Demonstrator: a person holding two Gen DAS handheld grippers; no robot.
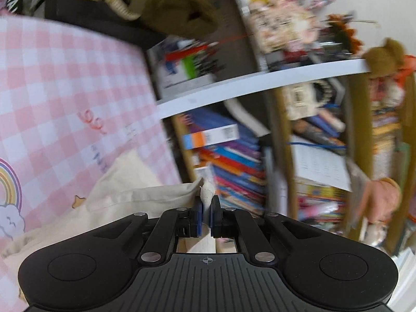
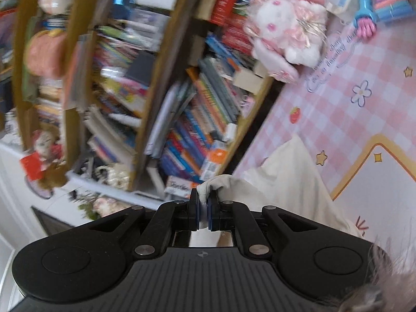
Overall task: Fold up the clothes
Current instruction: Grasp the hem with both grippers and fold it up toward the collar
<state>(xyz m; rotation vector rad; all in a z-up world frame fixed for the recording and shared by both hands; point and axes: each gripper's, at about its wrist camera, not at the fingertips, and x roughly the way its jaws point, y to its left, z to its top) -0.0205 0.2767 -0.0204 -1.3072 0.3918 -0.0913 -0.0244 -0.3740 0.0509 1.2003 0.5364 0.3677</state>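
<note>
A cream-coloured garment (image 1: 124, 192) lies on a pink checked table cover (image 1: 65, 91). My left gripper (image 1: 207, 208) is shut on a bunched edge of the garment, which pokes up between the blue pads. In the right wrist view, my right gripper (image 2: 204, 206) is shut on another bunched edge of the same cream garment (image 2: 286, 182), which hangs back over the pink cover (image 2: 351, 98). Both views are tilted and blurred by motion.
A bookshelf full of books (image 1: 234, 161) stands just past the table edge; it also shows in the right wrist view (image 2: 195, 117). A pink and white plush rabbit (image 2: 286, 31) sits at the table's far corner. Dark clothes (image 1: 104, 13) are piled at the far end.
</note>
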